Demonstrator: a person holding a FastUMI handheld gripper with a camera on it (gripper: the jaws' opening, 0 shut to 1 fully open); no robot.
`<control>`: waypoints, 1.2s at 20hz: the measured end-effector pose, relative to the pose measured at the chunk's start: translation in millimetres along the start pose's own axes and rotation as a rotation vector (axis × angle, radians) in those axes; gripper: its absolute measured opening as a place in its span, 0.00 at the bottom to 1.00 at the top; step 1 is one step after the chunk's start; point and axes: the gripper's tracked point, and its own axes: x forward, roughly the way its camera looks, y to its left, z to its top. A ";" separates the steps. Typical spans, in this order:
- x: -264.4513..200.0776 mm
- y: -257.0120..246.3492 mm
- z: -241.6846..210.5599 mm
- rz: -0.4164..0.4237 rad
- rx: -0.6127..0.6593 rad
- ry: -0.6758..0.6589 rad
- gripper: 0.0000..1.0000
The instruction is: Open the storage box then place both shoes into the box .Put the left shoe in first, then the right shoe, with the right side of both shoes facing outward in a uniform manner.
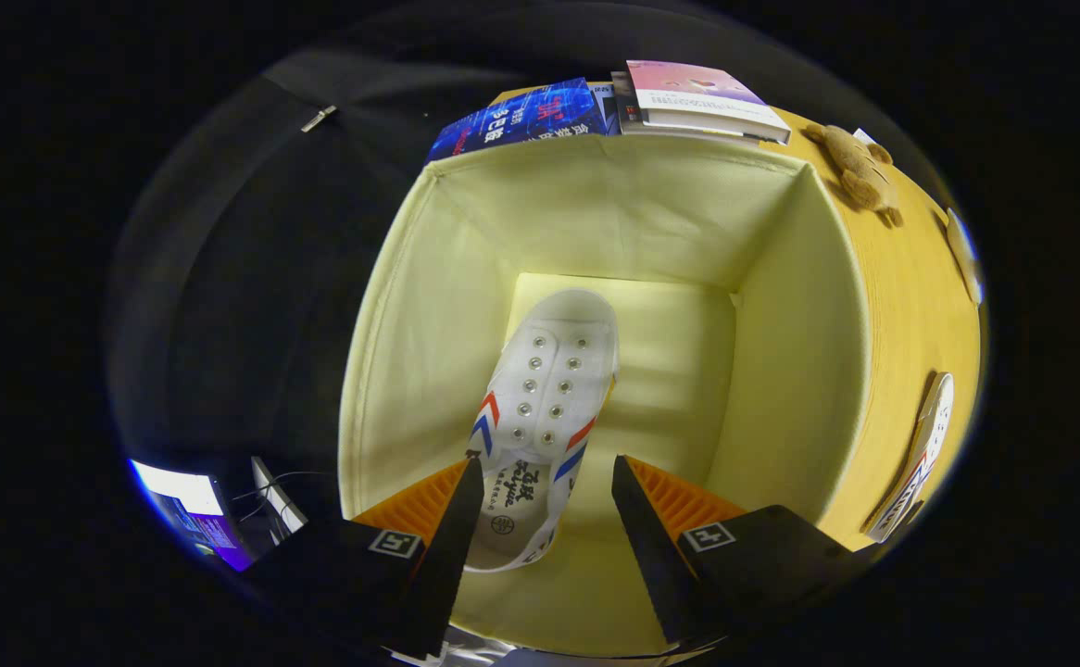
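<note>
Hovering above the open storage box, the gripper points straight down with its fingers spread, gripping nothing. Between and just beyond them, a white canvas sneaker lies on the box floor, toe away. It looks light and soft-walled, best pinched at the heel collar; the second shoe waits outside on the yellow table.

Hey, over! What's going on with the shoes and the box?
Hand-held gripper open above box, gripping nothing. One shoe on box floor. Second shoe outside on table. Nothing blocking.
</note>
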 end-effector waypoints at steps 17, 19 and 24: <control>-216.3 -231.8 22.2 -0.056 0.090 -0.433 0.93; -217.3 -296.5 3.8 -0.146 0.150 -0.428 0.93; -206.3 -417.3 -64.9 -0.303 0.230 -0.319 0.93</control>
